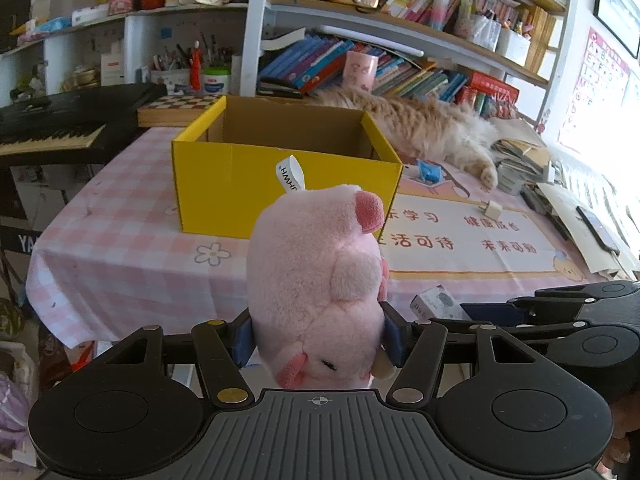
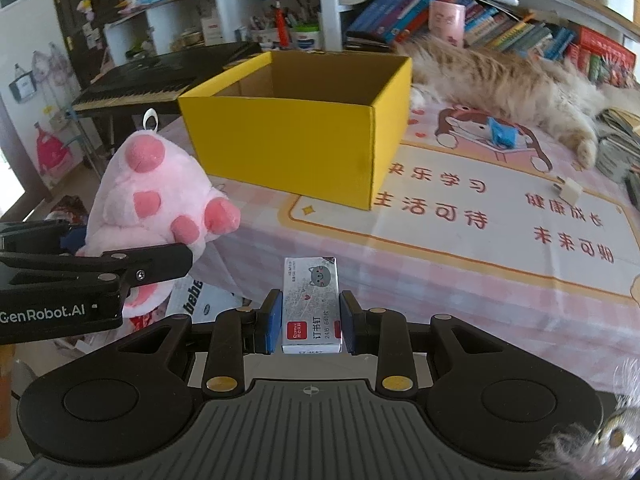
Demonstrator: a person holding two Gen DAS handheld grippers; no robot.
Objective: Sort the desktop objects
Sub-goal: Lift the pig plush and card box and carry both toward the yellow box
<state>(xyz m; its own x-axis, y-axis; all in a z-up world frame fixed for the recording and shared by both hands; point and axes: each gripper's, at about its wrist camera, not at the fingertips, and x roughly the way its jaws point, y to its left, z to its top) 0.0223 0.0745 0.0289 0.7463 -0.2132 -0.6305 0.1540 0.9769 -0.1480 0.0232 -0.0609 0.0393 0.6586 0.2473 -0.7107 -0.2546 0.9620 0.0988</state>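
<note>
The left tongs [image 1: 318,338] are clamped about midway on a pink plush [image 1: 316,280], the blue pads pressing into its soft sides so that it stands up out of the grip with its tag loop topmost. The right tongs [image 2: 311,322] are closed down narrow on a small staple box [image 2: 311,304], held by its long sides with the printed face up. Both loads hang off the near edge of the tabletop [image 2: 500,280], aimed toward the yellow box [image 1: 286,184], which stands open and looks like the place meant for them; neither has reached it.

The left view shows the plush from behind and only a corner of the staple box beside the right tongs' arm. The right view shows the plush's paws and snout side, the left tongs from the side, and the box's label. Past the yellow box a cat [image 2: 508,76] lies along the tabletop, near a blue clip [image 2: 502,132] and a white plug [image 2: 570,190].
</note>
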